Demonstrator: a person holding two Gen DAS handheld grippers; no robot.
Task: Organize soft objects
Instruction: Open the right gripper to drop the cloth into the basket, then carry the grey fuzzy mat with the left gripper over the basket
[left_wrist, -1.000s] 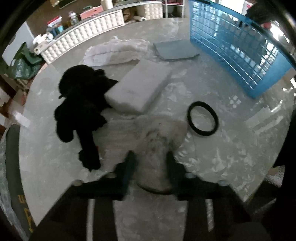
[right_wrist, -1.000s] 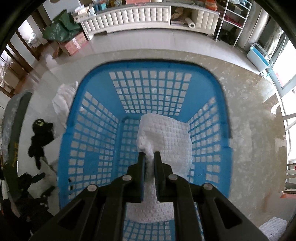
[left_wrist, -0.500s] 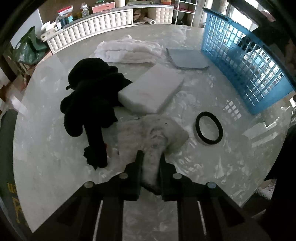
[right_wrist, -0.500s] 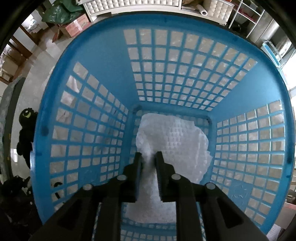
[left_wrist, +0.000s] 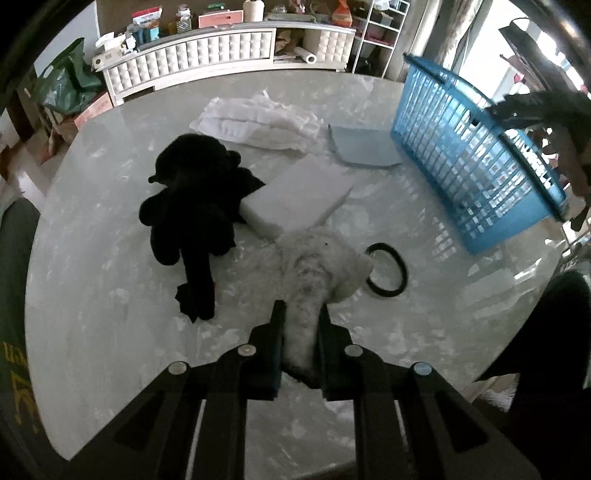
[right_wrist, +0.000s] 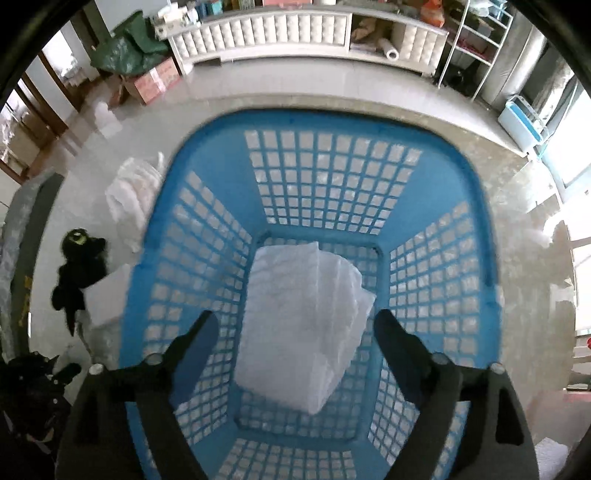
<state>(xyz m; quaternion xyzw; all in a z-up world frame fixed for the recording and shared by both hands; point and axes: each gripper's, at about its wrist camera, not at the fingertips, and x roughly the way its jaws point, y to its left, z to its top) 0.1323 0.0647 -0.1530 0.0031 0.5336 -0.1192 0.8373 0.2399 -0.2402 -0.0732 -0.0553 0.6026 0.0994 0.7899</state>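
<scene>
1. Marble-patterned tabletop (left_wrist: 110, 295) carries the scene, backed by a white tufted cabinet (left_wrist: 192, 48) crowded with clutter.
2. Left gripper (left_wrist: 300, 325) pinches a fluffy white plush (left_wrist: 317, 266), its jaws clamped tight on the near end, the rest trailing toward the table.
3. Beside that plush lie a black stuffed toy (left_wrist: 192, 203), a white foam block (left_wrist: 299, 199) and a black ring (left_wrist: 388, 273); beyond the block sit a heap of white cloth (left_wrist: 258, 122) and a pale blue sheet (left_wrist: 362, 149).
4. Right gripper (right_wrist: 291, 332) hangs over the blue basket (right_wrist: 207, 236), its jaws having just swung wide apart and gripping nothing.
5. Between and below those parted fingers, a folded white quilted cloth (right_wrist: 303, 321) rests on the basket floor.
</scene>
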